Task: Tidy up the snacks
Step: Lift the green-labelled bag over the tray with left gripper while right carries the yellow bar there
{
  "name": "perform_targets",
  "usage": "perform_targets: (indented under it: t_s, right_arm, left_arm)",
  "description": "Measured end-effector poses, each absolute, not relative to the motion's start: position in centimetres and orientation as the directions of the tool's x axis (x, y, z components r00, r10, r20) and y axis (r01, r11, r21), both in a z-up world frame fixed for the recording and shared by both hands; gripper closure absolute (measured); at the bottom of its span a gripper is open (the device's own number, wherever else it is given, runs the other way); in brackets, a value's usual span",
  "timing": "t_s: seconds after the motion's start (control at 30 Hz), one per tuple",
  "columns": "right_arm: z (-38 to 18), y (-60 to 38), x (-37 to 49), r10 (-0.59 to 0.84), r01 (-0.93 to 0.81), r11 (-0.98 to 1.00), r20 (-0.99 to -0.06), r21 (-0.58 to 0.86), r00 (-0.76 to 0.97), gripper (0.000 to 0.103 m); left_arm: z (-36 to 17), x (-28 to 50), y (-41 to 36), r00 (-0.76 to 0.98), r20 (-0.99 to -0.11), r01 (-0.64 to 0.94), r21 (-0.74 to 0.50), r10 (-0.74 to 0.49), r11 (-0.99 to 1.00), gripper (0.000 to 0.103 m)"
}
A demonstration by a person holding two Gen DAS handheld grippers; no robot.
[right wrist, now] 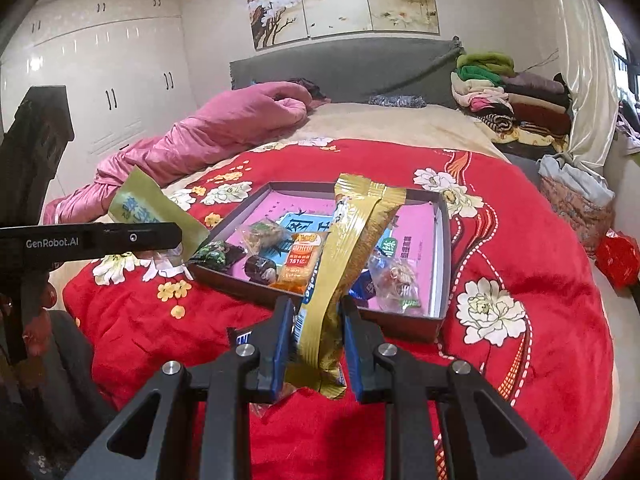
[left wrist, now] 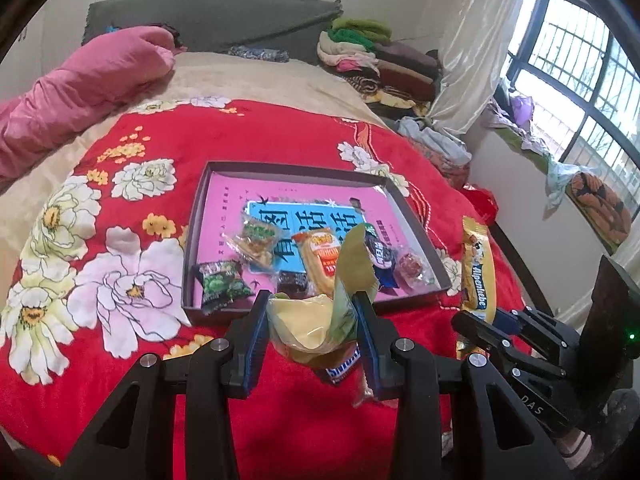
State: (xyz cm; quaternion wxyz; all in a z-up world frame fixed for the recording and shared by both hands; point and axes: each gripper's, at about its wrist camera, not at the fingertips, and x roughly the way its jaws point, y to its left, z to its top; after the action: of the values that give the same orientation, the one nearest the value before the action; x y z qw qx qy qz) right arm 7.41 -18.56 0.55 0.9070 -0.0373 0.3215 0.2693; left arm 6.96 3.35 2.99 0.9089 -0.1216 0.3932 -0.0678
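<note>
A bed with a red floral blanket (left wrist: 248, 140) fills the room. The left claw (left wrist: 314, 320) is clamped on a soft, crinkly yellow-green snack packet (left wrist: 320, 320); the right claw (right wrist: 316, 336) is closed tight on a light, slippery gold Alpenliebe candy stick (right wrist: 352, 248), held near its lower end. Just ahead of both lies the shallow box (left wrist: 312, 172), with about 6 snacks inside.

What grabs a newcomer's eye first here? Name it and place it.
The bright red flowered blanket covering the bed comes first, with a shallow box on it, pink inside and holding a handful of wrapped snacks. In front of the box, each pair of tongs holds a packet up: the left tongs a yellow-green one, the right tongs a long gold one.
</note>
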Motion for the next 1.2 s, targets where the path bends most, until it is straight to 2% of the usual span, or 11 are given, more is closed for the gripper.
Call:
perform_targets:
  t_s: [0.57,1.2]
  right_arm:
    - [0.7,-18.0,10.6,0.496,-0.528,0.840,-0.574,0.126,0.652,0.078]
    - [-0.5,-16.5,14.5,0.518,-0.536,0.828,-0.588,0.162,0.622,0.078]
  left_arm:
    - [2.3,10.7,3.6,0.673,-0.710,-0.007,-0.283,-0.205,0.959,0.061]
    - [0.4,14.6,1.7,0.643,-0.742,-0.007,-0.257,-0.192,0.967,0.061]
